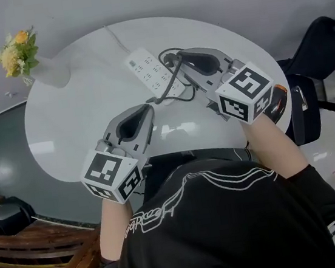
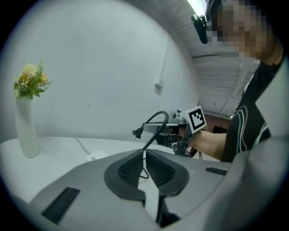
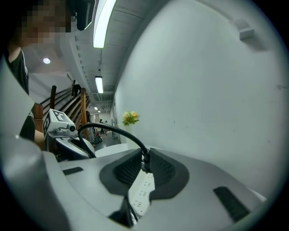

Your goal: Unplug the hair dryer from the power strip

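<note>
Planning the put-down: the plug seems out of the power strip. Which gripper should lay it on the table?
Likely right. The right gripper is shut on the plug, prongs bare in the air, off the power strip; the left gripper only pinches the cord further back.

Near end of power strip (image 1: 145,67) out of sight under right hand-held gripper (image 1: 177,59)

black tee (image 1: 229,232), perhaps short-sleeved; grey left gripper (image 1: 149,108), right gripper (image 1: 177,60).

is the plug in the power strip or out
Out. The plug, bare prongs showing, is in mid-air in the right gripper, clear of the power strip.
</note>
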A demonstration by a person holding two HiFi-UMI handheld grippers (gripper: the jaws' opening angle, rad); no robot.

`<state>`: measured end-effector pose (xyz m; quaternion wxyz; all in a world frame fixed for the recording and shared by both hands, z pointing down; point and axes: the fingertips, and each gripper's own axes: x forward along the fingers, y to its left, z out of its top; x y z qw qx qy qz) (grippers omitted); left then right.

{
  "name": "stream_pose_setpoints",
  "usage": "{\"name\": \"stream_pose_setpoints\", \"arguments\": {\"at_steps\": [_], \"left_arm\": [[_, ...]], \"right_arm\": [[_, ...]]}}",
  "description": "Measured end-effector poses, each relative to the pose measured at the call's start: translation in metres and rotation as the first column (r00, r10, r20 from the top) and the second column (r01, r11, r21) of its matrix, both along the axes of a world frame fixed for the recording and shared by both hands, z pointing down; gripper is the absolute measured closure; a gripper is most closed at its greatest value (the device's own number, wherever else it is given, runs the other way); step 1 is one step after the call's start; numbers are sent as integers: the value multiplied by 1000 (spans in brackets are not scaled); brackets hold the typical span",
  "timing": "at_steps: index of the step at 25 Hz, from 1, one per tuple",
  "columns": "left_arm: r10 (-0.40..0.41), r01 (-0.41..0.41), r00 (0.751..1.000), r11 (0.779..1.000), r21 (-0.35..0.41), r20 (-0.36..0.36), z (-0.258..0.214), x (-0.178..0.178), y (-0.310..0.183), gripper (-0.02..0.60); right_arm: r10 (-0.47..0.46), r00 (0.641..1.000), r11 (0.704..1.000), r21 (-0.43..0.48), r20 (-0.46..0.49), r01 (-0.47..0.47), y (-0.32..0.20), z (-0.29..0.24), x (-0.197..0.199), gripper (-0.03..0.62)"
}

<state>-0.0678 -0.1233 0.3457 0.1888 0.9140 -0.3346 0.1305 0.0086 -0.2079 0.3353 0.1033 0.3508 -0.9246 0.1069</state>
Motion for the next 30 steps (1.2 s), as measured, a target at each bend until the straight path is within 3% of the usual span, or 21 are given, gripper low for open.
{"name": "stream_pose_setpoints", "arguments": {"at_steps": [6,13,23,30], "left_arm": [[-35,37,991,999,13,-133,-36,-11,42,571],[-132,126,951,991,-38,-279,-73,-46,57,574],[-13,12,958,1000,-8,-287,-103,-62,97,577],[46,-36,968,998,43,-245,-124,-65,134,575]], "right_arm": [[-27,994,1000,12,109,26,49,-30,8,557],[-31,984,999,29,174,26,101,-57,6,557],[67,966,997,24,250,-75,175,-94,-13,557],[120,946,991,15,301,-131,226,-110,-23,559]]}}
